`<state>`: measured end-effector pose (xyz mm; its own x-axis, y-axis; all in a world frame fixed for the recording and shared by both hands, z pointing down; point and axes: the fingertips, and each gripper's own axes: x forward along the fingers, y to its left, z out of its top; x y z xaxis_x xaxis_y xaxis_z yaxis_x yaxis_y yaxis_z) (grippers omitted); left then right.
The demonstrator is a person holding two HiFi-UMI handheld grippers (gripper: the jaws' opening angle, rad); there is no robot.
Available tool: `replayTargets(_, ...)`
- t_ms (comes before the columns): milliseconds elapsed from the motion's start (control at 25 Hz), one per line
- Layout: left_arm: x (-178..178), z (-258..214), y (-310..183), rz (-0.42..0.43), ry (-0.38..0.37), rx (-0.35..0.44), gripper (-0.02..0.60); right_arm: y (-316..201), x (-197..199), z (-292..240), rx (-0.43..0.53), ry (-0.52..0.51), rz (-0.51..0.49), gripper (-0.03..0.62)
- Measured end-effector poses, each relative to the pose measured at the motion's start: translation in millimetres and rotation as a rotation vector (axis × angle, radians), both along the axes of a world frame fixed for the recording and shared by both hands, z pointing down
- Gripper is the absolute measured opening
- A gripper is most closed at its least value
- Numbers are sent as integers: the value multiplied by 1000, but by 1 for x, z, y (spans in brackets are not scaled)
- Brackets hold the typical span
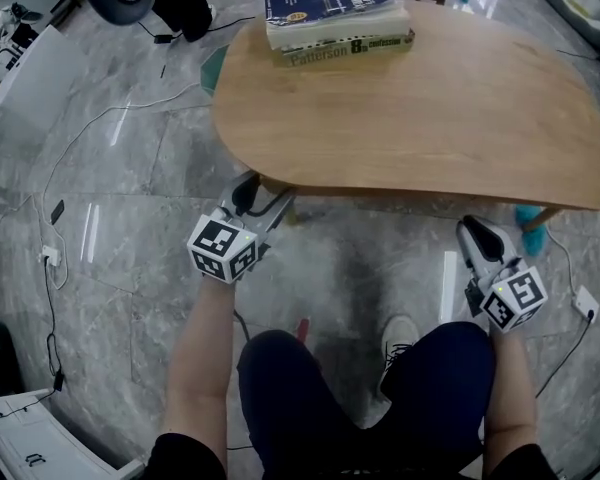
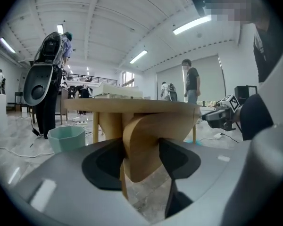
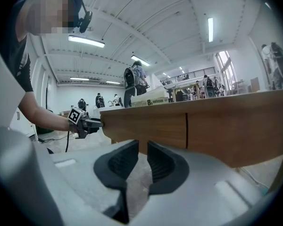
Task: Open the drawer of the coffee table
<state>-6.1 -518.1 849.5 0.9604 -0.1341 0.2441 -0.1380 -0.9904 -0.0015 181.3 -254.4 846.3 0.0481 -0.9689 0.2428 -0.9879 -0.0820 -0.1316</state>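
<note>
Left tongs (image 2: 140,150) wide, clamping rounded light-wood leg (image 2: 144,126); right tongs (image 3: 142,150) narrowly apart, empty, under oval wooden surface (image 1: 430,118); two stacked books (image 1: 335,18) on top.

The oval wooden coffee table (image 1: 430,118) carries a stack of books (image 1: 335,18) at its 11 o'clock edge. It stands on grey marbled floor (image 1: 110,178); cables (image 1: 80,138) trail at 9 o'clock

Three views around one table (image 1: 420,108)
The table is seen steeply from above in the head view, and close and nearly level from its near edge in both gripper views; the left gripper (image 3: 98,123) is caught in the right gripper view, the right gripper (image 2: 208,118) in the left.
</note>
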Motion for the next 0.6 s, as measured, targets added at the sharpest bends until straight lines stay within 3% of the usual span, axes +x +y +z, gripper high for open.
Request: replayTargets(600, -8, 0, -2, 111, -26, -58, 184, 12, -4, -1, -3, 0, 25, 44)
